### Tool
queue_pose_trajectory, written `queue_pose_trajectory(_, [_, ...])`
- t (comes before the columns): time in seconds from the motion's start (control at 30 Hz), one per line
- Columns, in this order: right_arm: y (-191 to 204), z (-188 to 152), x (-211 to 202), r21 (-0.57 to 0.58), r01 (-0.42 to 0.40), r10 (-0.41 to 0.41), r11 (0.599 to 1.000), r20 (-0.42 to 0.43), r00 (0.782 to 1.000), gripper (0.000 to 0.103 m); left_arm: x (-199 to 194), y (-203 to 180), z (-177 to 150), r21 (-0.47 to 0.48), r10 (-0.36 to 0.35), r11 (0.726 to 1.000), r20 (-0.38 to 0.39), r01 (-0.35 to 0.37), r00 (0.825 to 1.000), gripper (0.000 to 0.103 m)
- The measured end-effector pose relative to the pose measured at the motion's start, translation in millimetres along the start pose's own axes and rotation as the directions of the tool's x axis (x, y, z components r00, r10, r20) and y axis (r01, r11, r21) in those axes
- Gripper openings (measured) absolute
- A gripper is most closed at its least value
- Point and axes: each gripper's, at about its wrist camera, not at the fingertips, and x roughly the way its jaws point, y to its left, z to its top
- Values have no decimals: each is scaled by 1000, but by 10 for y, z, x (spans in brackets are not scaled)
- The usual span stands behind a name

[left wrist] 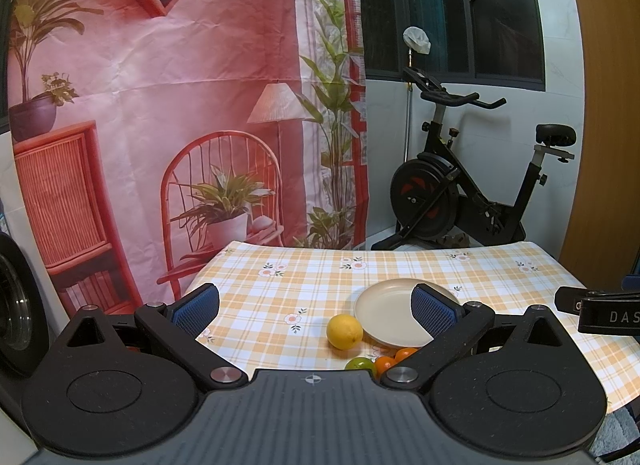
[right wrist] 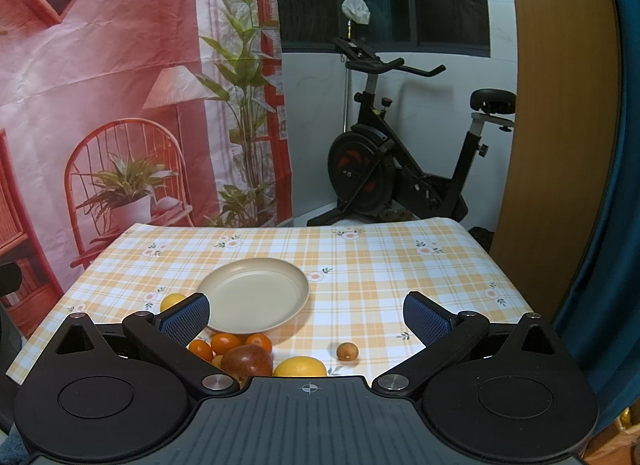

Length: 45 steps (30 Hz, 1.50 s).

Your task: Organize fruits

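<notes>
Both the left gripper (left wrist: pixel 315 307) and the right gripper (right wrist: pixel 306 315) are held spread, gripping nothing. Fruits (right wrist: pixel 240 349) are clustered at the table's (right wrist: pixel 380 265) near edge beside the bare plate (right wrist: pixel 256 293); an exercise bike (right wrist: pixel 400 169) stands beyond the far edge.

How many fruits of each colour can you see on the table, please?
Yellow fruits: 2
Small orange fruits: 3
Red fruit: 1
Small brown fruit: 1
Green fruit, clear only in the left wrist view: 1
Total: 8
</notes>
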Motion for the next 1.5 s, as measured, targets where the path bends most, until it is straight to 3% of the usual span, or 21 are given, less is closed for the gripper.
queue_pose_trajectory(0.47, [-5,-8,-13,-4,-3,3,1000,4,1000,103,15,1,5,-13,8,1000,-9,-8,1000,103])
queue_pose_trajectory(0.77, [12,-58,19,-54,-14,18,998,73,997,103,100,86,-24,-41,17,999,-17,-18,1000,103])
queue_pose_trajectory(0.93, [-84,-161,157,0,-73,73,997,70,995,103,196,127,-42,-56,18,998,-24,-19,1000,103])
queue_pose_trajectory(1.1, [-49,-255,306,-28,-70,72,997,99,992,103,290,205,-57,-61,34,998,9,-33,999,102])
queue_pose_trajectory(1.5, [37,-358,750,-49,-168,174,984,145,974,103,645,237,-94,-49,22,999,21,-21,1000,96])
